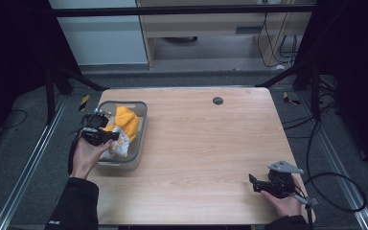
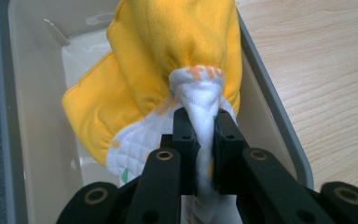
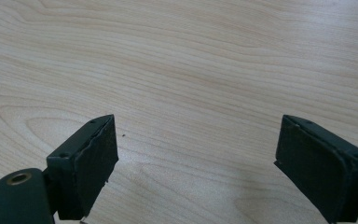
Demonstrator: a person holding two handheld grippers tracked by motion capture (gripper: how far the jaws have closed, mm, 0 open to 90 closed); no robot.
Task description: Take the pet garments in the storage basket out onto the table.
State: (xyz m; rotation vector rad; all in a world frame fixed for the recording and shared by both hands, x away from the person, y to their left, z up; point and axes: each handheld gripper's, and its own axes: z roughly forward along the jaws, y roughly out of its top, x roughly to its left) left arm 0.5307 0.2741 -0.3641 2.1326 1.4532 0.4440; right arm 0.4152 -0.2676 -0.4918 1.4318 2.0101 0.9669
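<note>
A yellow cloth with a white quilted lining (image 1: 124,125) (image 2: 168,70) lies bunched in a grey bin (image 1: 139,139) (image 2: 14,116) at the table's left edge. My left gripper (image 1: 109,136) (image 2: 205,140) is over the bin and shut on a white fold of the cloth, which is pinched between the two black jaws. My right gripper (image 1: 252,180) (image 3: 196,158) rests near the table's front right corner. It stands open, jaws wide apart, with bare wood between them.
The wooden table (image 1: 201,143) (image 3: 182,60) has a small dark round cap (image 1: 217,100) near its far edge. Cables trail on the floor at the right (image 1: 335,187). Metal rails (image 1: 24,177) run along both sides of the table.
</note>
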